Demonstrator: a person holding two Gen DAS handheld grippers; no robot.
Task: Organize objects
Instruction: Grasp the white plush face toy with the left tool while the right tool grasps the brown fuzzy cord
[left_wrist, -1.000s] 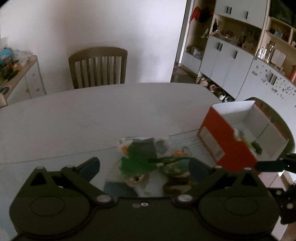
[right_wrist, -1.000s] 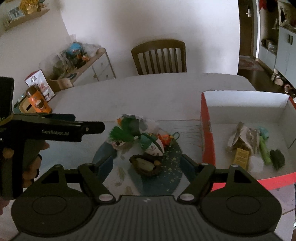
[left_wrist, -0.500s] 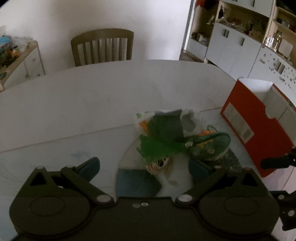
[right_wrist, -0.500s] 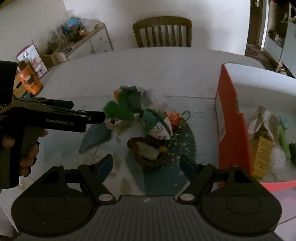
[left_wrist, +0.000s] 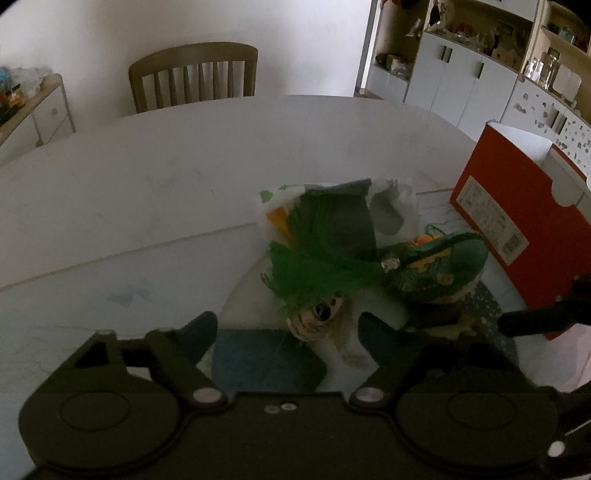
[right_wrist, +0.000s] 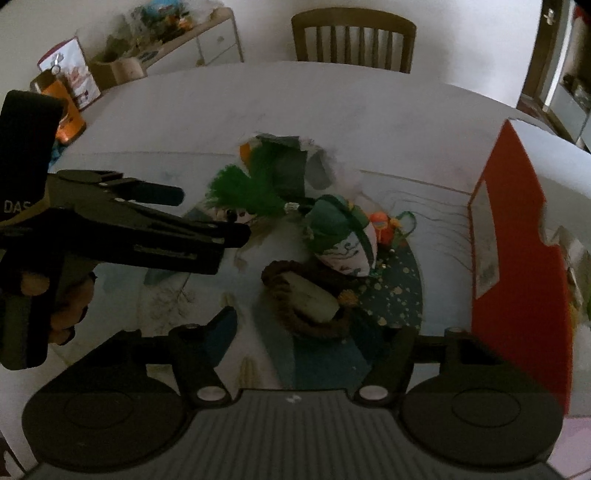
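A small pile of trinkets lies on a round patterned mat (right_wrist: 391, 295). A green feather toy (left_wrist: 314, 269) with a pale round face (left_wrist: 319, 319) lies at the pile's left; it also shows in the right wrist view (right_wrist: 251, 192). A green and white pouch (right_wrist: 345, 236), a small orange figure (right_wrist: 382, 229) and a dark brown rope ring with a pale stone (right_wrist: 306, 302) lie beside it. My left gripper (left_wrist: 286, 332) is open, its fingers either side of the face. My right gripper (right_wrist: 314, 332) is open, low over the rope ring.
A red and white cardboard box (right_wrist: 517, 266) stands at the right of the mat, with items inside. A crumpled printed bag (left_wrist: 332, 206) lies behind the feather. A wooden chair (left_wrist: 194, 75) stands at the table's far side. A sideboard with clutter (right_wrist: 166, 48) is at the far left.
Both grippers have come forward and lower towards the pile. The left one has closed in on the feather toy's face, the right one on the rope ring. Both stay open.
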